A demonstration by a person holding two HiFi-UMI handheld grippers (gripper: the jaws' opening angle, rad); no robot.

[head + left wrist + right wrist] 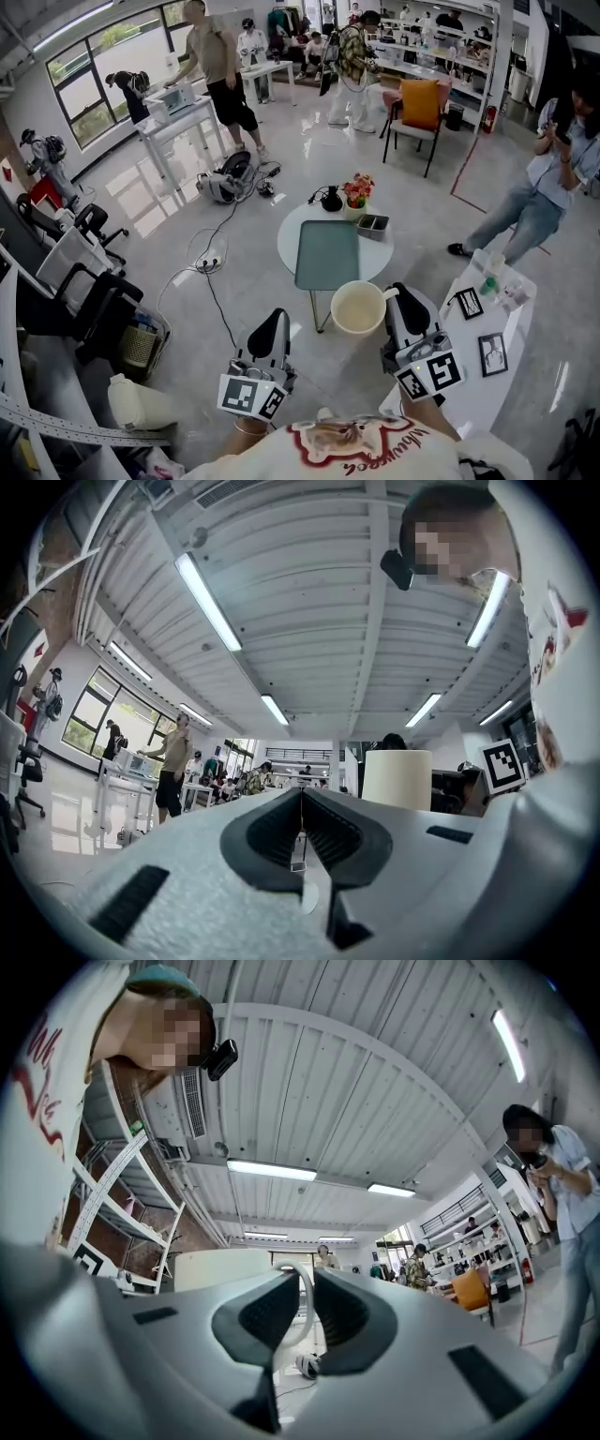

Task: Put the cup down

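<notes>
Head view is showing the cream cup point(358, 307) hanging in the air at lower centre of the frame, just below the round tabletop point(285, 246) — the right gripper point(397, 294) is pinching its handle between nearly closed jaws. The left gripper point(275, 319) is hovering at lower left — jaws pressed together, holding nothing.
</notes>
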